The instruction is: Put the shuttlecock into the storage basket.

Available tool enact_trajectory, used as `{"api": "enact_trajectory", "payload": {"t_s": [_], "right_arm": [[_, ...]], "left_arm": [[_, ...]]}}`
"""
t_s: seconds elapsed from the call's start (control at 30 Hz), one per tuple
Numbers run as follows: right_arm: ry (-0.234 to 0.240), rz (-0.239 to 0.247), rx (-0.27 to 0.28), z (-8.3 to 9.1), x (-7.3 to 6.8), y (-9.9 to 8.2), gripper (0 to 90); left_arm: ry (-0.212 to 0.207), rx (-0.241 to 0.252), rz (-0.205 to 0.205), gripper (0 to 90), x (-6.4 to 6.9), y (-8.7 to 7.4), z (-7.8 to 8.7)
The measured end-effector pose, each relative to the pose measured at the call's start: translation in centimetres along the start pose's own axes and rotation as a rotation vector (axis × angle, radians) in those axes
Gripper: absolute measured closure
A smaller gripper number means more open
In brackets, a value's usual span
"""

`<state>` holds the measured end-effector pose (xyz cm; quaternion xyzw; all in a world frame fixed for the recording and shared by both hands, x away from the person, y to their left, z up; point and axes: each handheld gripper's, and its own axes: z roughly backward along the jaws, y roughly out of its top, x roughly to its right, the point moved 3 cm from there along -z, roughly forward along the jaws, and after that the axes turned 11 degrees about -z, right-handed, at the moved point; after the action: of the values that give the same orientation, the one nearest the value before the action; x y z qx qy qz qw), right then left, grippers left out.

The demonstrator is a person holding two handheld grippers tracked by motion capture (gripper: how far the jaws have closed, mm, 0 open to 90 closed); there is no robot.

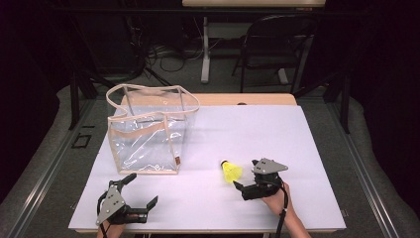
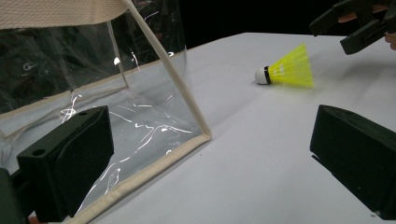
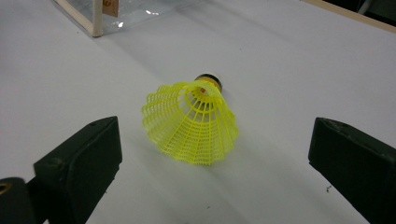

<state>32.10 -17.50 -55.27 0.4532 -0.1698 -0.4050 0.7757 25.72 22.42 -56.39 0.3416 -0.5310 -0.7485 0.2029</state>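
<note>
Beside shuttlecock (image 1: 231,172), clear bag (image 1: 148,131) stands.

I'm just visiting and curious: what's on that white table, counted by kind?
Clear bag: 1
Yellow shuttlecock: 1
Hand-held grippers: 2, the left gripper and the right gripper, both open
Total: 4
</note>
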Motion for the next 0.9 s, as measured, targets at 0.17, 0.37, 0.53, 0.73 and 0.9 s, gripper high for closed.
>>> {"api": "enact_trajectory", "payload": {"t_s": [0.17,0.37,0.53,0.73,0.9], "right_arm": [[-0.003,0.009,-0.018,-0.5,0.0,0.2,10.6],[-0.011,0.027,-0.041,-1.1,-0.1,0.6,21.5],[-0.038,0.044,-0.075,-1.6,-0.1,1.0,40.6],[-0.047,0.046,-0.109,-2.1,-0.1,1.3,51.8],[-0.056,0.052,-0.156,-2.8,0.0,1.1,60.6]], "left_arm": [[0.001,0.001,-0.001,0.0,0.0,0.0,0.0],[0.006,0.003,-0.002,0.0,0.0,0.0,0.0],[0.008,0.004,-0.002,0.0,-0.1,0.0,0.0],[0.01,0.004,-0.003,0.0,-0.1,0.0,0.0],[0.007,0.006,-0.005,0.0,-0.1,0.0,0.0]]}}
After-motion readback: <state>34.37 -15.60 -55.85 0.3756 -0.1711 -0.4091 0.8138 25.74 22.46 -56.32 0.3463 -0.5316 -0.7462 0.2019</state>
